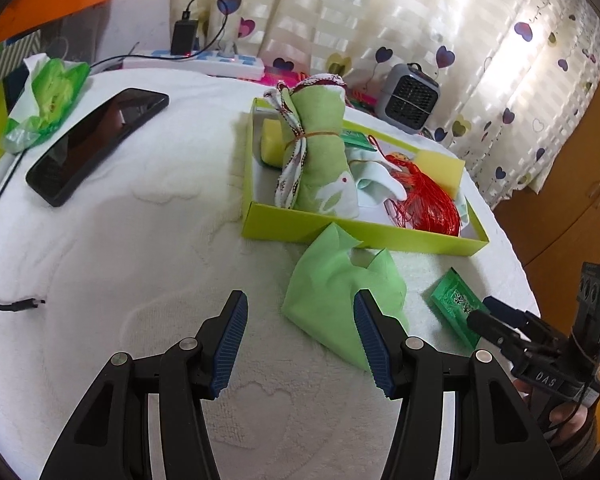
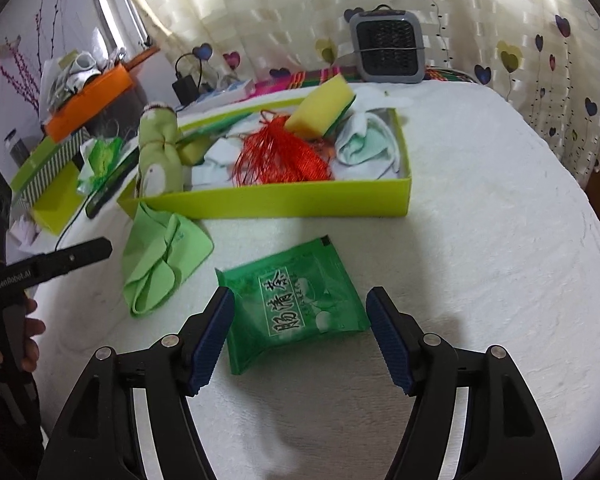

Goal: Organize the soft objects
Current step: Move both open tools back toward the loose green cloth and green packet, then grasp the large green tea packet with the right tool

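Right now my right gripper [image 2: 300, 336] stands wide with nothing held, the green sachet [image 2: 296, 306] lying low-centre between its jaws on the white towel [image 2: 500, 240]. My left gripper [image 1: 300, 344] is also wide and empty, beside the green cloth [image 1: 332, 296]. Pinching the thin, flat sachet could snag towel pile or let it slip before reaching the lime box [image 2: 300, 200].

Daylight glows through a cream curtain [image 2: 480, 20] printed with hearts, hanging behind a bench under a white towel [image 1: 140, 240]. A small grey fan heater [image 2: 388, 50] stands at the back edge. A brown wooden cabinet [image 1: 580, 184] sits to the right.
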